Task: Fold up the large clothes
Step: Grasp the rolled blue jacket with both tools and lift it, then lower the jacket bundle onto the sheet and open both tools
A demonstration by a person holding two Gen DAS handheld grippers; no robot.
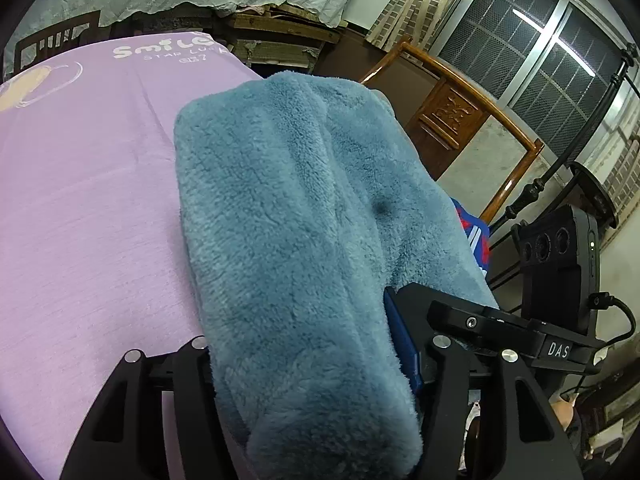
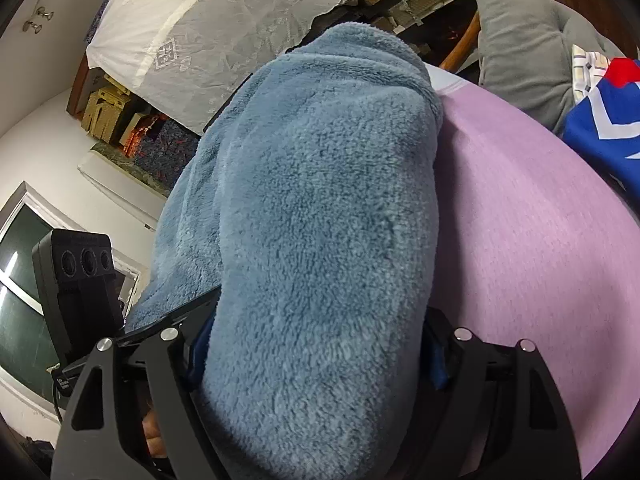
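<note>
A thick blue fleece garment [image 1: 288, 208] lies bunched lengthwise on the purple printed cloth [image 1: 80, 200] that covers the table. My left gripper [image 1: 304, 344] is shut on the near end of the fleece, which fills the gap between its black fingers. In the right wrist view the same fleece [image 2: 320, 200] runs away from the camera, and my right gripper [image 2: 316, 340] is shut on it too, blue pads pressing both sides. The two grippers hold the bundle side by side; the right one's body [image 1: 500, 328] shows at the left view's right edge.
A wooden chair [image 1: 452, 120] stands beyond the table's right edge, below a barred window [image 1: 540, 40]. A blue, red and white cloth [image 2: 600, 120] and a grey garment [image 2: 520, 40] lie at the far right. The purple cloth [image 2: 540, 220] is bare beside the fleece.
</note>
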